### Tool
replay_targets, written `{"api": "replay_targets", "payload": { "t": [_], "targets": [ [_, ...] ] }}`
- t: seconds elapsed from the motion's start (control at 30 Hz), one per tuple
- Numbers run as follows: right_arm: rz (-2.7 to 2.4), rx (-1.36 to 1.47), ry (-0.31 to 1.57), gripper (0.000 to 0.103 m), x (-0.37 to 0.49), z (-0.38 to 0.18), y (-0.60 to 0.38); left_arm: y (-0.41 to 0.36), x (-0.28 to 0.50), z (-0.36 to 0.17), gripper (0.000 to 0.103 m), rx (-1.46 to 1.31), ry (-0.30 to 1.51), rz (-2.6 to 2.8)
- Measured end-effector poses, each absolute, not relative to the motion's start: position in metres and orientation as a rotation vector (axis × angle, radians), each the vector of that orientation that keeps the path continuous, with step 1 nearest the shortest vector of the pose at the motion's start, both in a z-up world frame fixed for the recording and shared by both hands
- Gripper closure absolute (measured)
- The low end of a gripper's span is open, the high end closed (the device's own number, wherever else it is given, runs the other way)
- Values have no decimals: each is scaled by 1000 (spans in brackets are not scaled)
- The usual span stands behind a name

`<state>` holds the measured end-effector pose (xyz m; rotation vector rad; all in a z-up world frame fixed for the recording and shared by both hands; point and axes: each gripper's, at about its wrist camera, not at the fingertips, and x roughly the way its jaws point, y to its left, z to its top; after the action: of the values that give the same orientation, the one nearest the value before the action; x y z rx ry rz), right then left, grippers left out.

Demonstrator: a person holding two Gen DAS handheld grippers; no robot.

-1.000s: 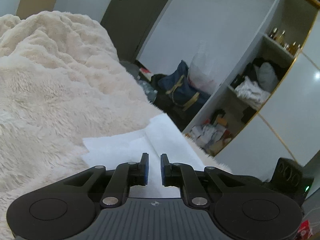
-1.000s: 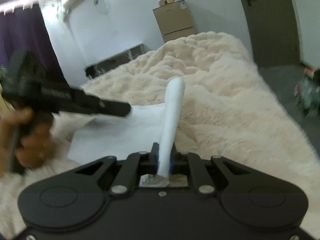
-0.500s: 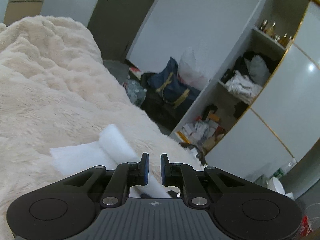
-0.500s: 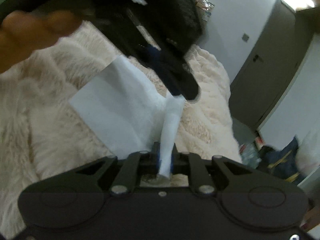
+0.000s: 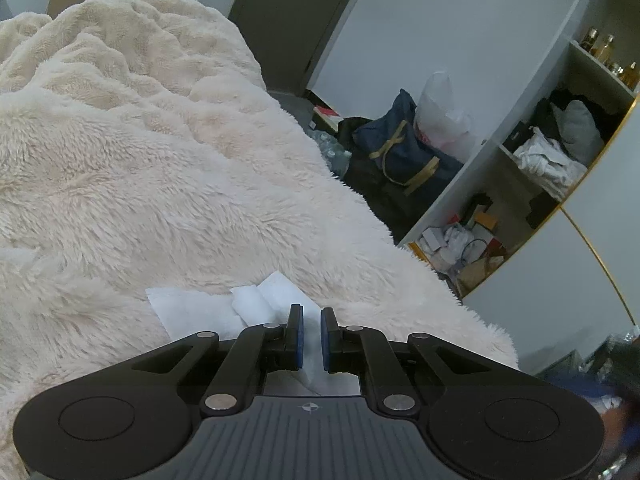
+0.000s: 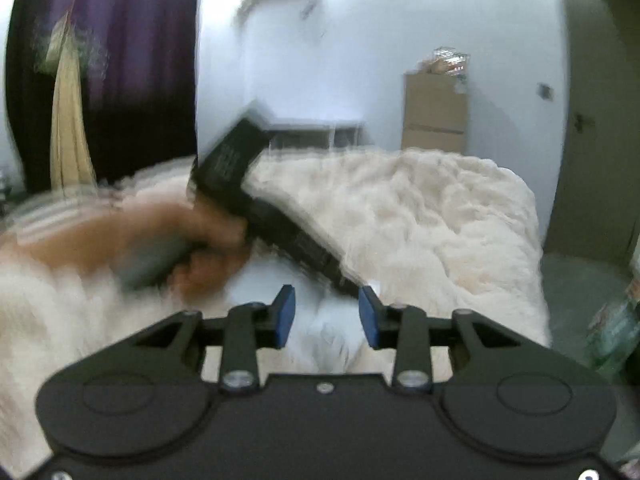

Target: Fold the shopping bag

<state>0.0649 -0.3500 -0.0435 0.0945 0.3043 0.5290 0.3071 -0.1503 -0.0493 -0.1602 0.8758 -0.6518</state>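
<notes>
The shopping bag (image 5: 200,314), white and already folded small, lay on the fluffy cream blanket (image 5: 140,168) near the blanket's edge, just ahead of my left gripper (image 5: 311,334). One flat white panel spread to the left, and a thicker rolled or doubled strip (image 5: 256,300) sat on top of it, running back toward the fingers. From the left wrist view I saw the left gripper's two blue-padded fingers (image 5: 296,336) standing nearly together with a narrow gap between them; white material showed in and below that gap, but I could not tell whether the pads were actually pinching it.

My right gripper (image 6: 326,318) had its fingers (image 6: 285,316) spread wide, with nothing held between them. That view was badly smeared by motion. In it I made out the person's left hand (image 6: 200,252) wrapped around the handle of the left gripper (image 6: 280,220), the dark body slanting down over the blanket (image 6: 420,220), and a pale blurred patch just beyond the right fingers that was probably the bag (image 6: 256,284).

Off the bed, on the left wrist side, a dark blue duffel (image 5: 404,148) and a white plastic sack (image 5: 440,116) sat on the floor beside an open shelf unit (image 5: 540,152).
</notes>
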Motion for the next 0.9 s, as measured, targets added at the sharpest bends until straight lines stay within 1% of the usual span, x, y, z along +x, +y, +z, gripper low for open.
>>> {"api": "replay_targets", "payload": {
  "t": [0.07,0.13,0.17,0.23,0.3,0.37,0.43,0.5,0.6,0.67,0.8,0.83,0.9],
  "targets": [
    [486,196,291,71,77,-51,-364,-149,308,-50,94,-165,877,-654],
    [454,199,333,74,91,-68,-361,-147,308,-50,94,-167,877,-656],
    [448,170,361,77,95,-75,-355,-147,307,-50,94,-167,876,-657],
    [466,97,407,78,98,-89,-337,-146,306,-49,94,-171,874,-658],
    [504,-23,446,87,100,-102,-314,-143,305,-48,94,-178,872,-658],
    [501,-95,439,87,94,-103,-304,-137,304,-45,94,-186,862,-651],
    [480,-155,427,87,86,-101,-295,-122,300,-31,93,-228,803,-627],
    [482,-167,427,87,83,-100,-293,-116,292,-17,93,-260,768,-681],
    [485,-160,428,87,83,-100,-292,-119,278,-5,93,-302,763,-840],
    [486,-155,429,87,83,-99,-291,-128,271,-6,93,-252,780,-886],
    [480,-153,432,87,90,-98,-291,-139,267,-32,94,-22,858,-802],
    [483,-154,434,87,91,-97,-290,-135,266,-37,95,38,854,-761],
    [487,-156,439,87,92,-97,-289,-116,268,-37,95,42,852,-728]
  ]
}}
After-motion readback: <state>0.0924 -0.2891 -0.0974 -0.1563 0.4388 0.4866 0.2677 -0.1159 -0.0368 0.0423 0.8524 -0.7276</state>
